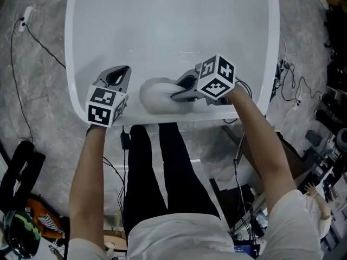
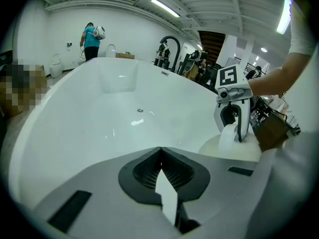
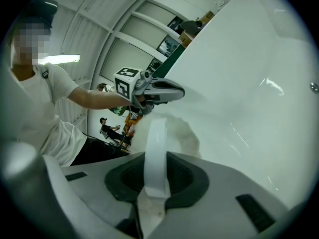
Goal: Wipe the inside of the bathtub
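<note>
The white bathtub (image 1: 73,64) fills the top of the head view, and I stand at its near end. My right gripper (image 1: 179,92) is shut on a white cloth (image 1: 154,95) pressed against the tub's near inner wall. The right gripper view shows that cloth (image 3: 182,133) bunched past the fingers (image 3: 155,148). My left gripper (image 1: 118,76) hovers just left of the cloth, over the near left rim, shut and holding nothing. In the left gripper view, the right gripper (image 2: 234,128) stands on the cloth (image 2: 227,148).
The tub's drain (image 2: 140,110) lies in the middle of its floor. Cables (image 1: 32,42) trail over the grey floor left of the tub. Equipment and wires (image 1: 293,91) crowd the right side. A person in a teal shirt (image 2: 91,39) stands far behind the tub.
</note>
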### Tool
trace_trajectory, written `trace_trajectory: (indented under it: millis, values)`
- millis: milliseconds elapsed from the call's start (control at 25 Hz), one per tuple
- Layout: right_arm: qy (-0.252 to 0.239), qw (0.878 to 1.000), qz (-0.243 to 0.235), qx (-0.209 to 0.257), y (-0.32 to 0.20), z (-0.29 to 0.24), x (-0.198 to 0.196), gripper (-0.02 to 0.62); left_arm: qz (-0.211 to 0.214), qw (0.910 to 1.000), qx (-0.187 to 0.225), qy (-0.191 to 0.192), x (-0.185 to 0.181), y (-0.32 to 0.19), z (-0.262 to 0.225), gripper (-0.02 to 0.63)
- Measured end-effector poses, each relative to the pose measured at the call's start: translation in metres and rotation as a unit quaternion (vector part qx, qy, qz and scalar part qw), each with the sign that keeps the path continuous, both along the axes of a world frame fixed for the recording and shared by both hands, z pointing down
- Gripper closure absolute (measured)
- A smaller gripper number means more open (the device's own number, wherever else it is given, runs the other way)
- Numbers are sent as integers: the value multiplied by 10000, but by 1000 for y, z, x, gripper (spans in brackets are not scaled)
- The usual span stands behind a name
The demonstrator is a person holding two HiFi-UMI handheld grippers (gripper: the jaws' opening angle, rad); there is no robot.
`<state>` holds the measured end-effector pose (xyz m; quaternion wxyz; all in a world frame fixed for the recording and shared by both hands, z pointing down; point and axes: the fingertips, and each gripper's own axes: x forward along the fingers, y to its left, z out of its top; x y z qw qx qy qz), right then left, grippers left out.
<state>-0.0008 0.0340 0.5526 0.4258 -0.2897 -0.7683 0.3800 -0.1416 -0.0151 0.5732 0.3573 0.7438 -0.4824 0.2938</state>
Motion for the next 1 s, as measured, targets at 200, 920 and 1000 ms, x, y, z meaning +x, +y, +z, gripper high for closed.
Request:
trace_trajectory:
  millis: [200,920,1000]
  values:
    - [225,9996,103,116,-8,11,27,502,144,9999,31,24,13,3,4,595]
    - [630,9943,653,563,-28,65,31,502,761,9965,312,122,48,-24,13,595]
    - [654,9936,712,582,-31,74,31,502,803,9962,319,116,49,-28,18,595]
